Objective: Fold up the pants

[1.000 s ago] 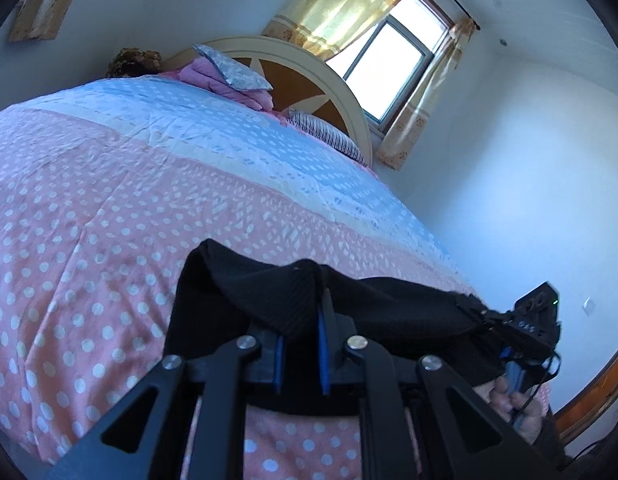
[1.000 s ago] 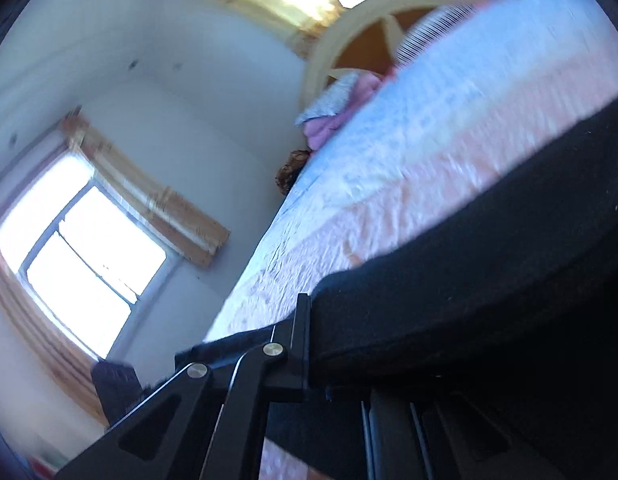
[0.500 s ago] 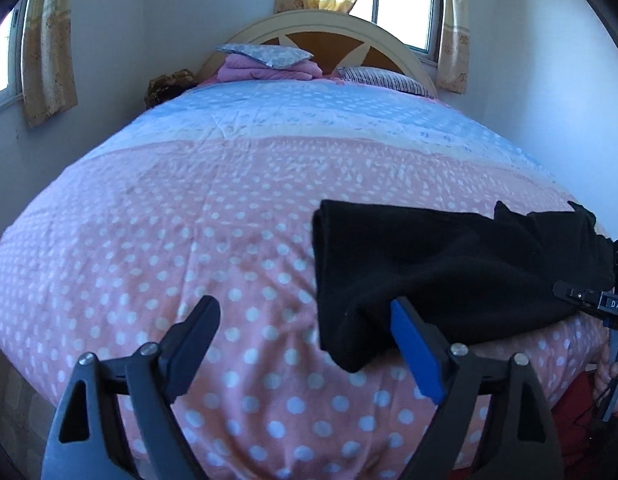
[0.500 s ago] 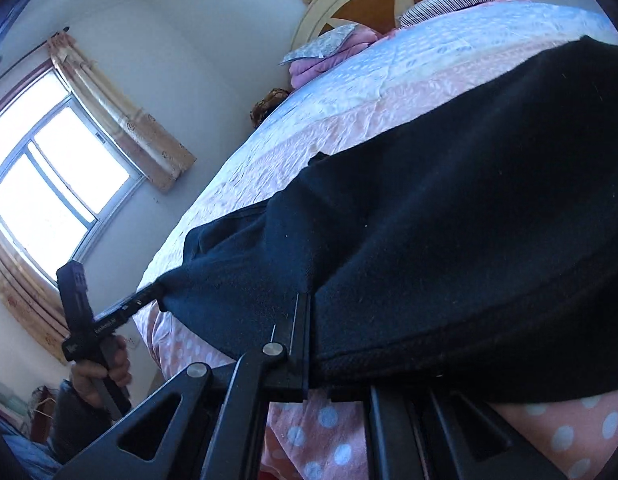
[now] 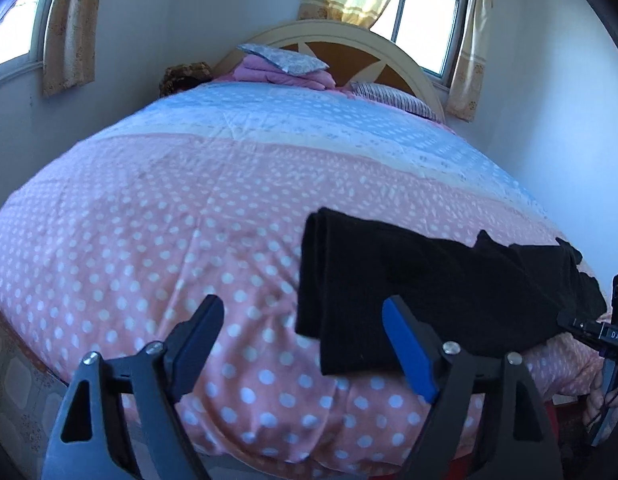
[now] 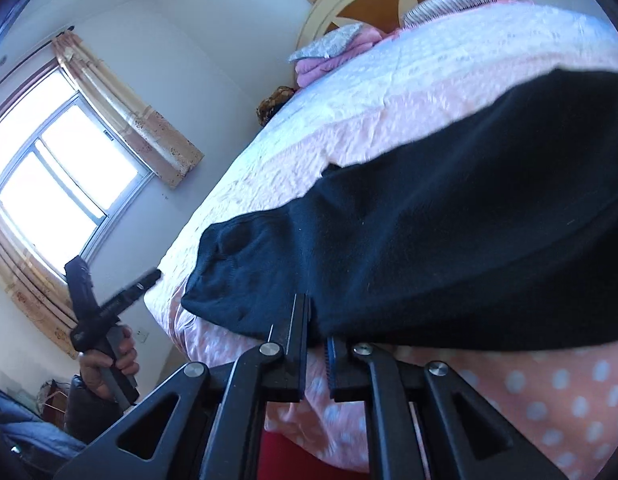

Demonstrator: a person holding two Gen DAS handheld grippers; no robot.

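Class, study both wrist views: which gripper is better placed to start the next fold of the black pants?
Probably the left gripper: open, empty, beside the pants' folded end. The right gripper has only a narrow gap at their edge.

A home bedroom, seemingly: a quilted bed (image 5: 189, 220), arched headboard (image 5: 341, 40), curtained windows (image 6: 57, 184).
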